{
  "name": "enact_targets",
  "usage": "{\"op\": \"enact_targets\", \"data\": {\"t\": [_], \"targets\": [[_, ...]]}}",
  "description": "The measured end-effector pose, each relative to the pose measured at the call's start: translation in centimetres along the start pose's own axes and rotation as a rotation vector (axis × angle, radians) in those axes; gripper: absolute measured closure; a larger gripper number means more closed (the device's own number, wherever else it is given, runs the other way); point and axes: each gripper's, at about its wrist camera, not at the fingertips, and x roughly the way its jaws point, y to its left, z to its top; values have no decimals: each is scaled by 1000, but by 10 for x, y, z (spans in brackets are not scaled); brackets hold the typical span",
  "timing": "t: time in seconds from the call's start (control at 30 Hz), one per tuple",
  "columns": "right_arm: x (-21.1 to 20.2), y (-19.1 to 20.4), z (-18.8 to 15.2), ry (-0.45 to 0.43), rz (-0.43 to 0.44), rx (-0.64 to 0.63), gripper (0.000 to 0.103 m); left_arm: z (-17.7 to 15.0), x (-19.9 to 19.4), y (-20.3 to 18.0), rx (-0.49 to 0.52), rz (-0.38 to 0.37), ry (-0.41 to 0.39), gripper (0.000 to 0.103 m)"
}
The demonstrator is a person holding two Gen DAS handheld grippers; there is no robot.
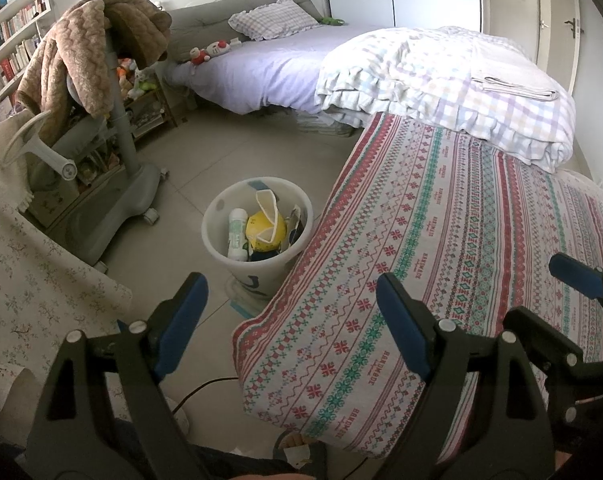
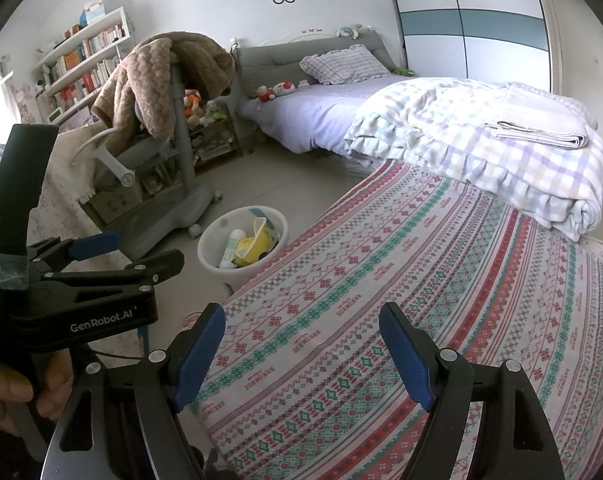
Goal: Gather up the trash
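A white trash bin (image 1: 225, 256) stands on the floor beside the patterned cloth; it also shows in the right wrist view (image 2: 209, 258). It holds a white bottle (image 1: 237, 238), a yellow item (image 1: 263, 232) and other trash. My left gripper (image 1: 291, 296) is open and empty, held above the floor and the cloth's edge, short of the bin. My right gripper (image 2: 303, 328) is open and empty above the patterned cloth (image 2: 421, 300). The left gripper (image 2: 97, 246) shows at the left of the right wrist view, and a right finger (image 1: 577, 276) shows at the right of the left wrist view.
A grey rolling chair (image 1: 113, 152) draped with a brown blanket (image 1: 101, 48) stands left of the bin. A bed (image 1: 269, 68) with a folded checked quilt (image 1: 461, 80) lies behind. A floral cloth (image 1: 29, 288) hangs at the left. A cable (image 1: 205, 386) lies on the floor.
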Motion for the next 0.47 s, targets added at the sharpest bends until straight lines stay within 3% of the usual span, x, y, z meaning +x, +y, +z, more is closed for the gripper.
{"op": "enact_targets", "data": {"t": [0.47], "targets": [[0,1,0,0,0,0,22,0,0,0,-1,1,1,17]]}}
